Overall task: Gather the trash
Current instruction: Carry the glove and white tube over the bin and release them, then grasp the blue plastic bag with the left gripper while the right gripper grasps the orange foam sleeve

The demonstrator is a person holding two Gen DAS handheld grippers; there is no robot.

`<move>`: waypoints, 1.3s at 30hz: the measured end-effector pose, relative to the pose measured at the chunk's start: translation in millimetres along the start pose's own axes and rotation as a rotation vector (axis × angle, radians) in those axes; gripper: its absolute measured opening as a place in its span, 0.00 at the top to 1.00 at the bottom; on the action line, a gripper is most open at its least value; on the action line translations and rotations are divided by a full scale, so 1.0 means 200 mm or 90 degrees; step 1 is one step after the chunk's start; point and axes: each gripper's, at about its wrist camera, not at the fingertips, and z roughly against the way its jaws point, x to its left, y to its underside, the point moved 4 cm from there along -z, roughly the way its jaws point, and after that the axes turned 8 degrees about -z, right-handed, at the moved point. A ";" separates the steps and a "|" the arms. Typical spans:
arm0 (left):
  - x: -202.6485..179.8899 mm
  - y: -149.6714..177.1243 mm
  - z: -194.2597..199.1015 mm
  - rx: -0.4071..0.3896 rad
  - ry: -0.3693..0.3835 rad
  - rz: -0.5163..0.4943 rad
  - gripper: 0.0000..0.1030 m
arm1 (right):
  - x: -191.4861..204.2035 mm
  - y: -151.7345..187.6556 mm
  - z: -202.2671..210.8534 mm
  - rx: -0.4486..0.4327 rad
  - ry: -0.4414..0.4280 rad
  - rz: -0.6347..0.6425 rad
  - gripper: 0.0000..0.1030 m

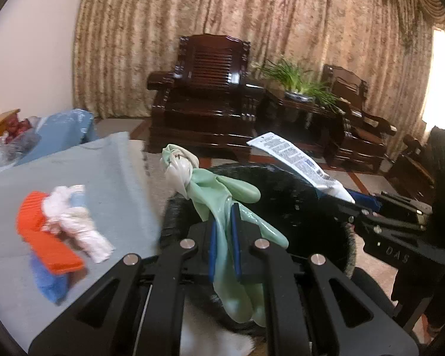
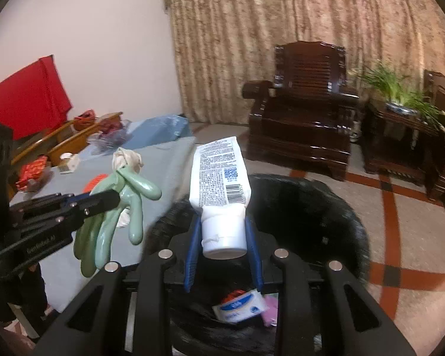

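Left gripper (image 1: 222,237): clamps green glove (image 1: 222,195); glove fingers partly hidden below.
Right gripper (image 2: 224,237): grips white tube (image 2: 219,178); bin (image 2: 326,207) beneath, contents blurred.

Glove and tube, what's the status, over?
Left hand-held gripper shut on glove. Right shut on tube. Both over bin. Nothing blocking.

Left gripper (image 1: 222,231) clamps pale green rubber glove (image 1: 222,195) above black-lined trash bin (image 1: 281,184), at its 9 o'clock edge. Right gripper (image 2: 224,237) clamps white printed squeeze tube (image 2: 219,172) over the bin's middle, at 3 o'clock of the glove. Blue-and-white packet (image 2: 240,308) lies in the bin. Grey-blue covered table (image 1: 89,172) at bin's 9 o'clock carries orange ridged comb (image 1: 44,234) touching white crumpled tissue (image 1: 74,222). Dark wooden armchair (image 1: 204,101) at 12 o'clock, behind bin.
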 end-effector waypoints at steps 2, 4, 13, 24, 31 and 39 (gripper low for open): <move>-0.05 -0.01 -0.05 0.002 0.012 -0.005 0.92 | -0.06 0.01 0.00 0.003 0.015 -0.009 0.72; -0.10 -0.01 -0.11 0.007 0.020 -0.013 0.92 | -0.12 0.02 0.01 0.006 0.029 -0.018 0.72; -0.19 0.03 -0.28 0.045 0.053 -0.024 0.87 | -0.27 0.09 0.00 0.025 0.065 -0.045 0.71; -0.05 0.06 -0.16 0.011 0.007 -0.002 0.24 | -0.33 0.12 0.03 0.007 0.108 -0.072 0.05; 0.17 0.06 0.08 -0.020 -0.094 0.027 0.13 | -0.20 0.06 0.02 -0.006 0.074 -0.074 0.05; 0.46 0.13 0.36 -0.033 -0.206 0.074 0.12 | 0.04 0.01 -0.08 -0.008 0.016 -0.039 0.05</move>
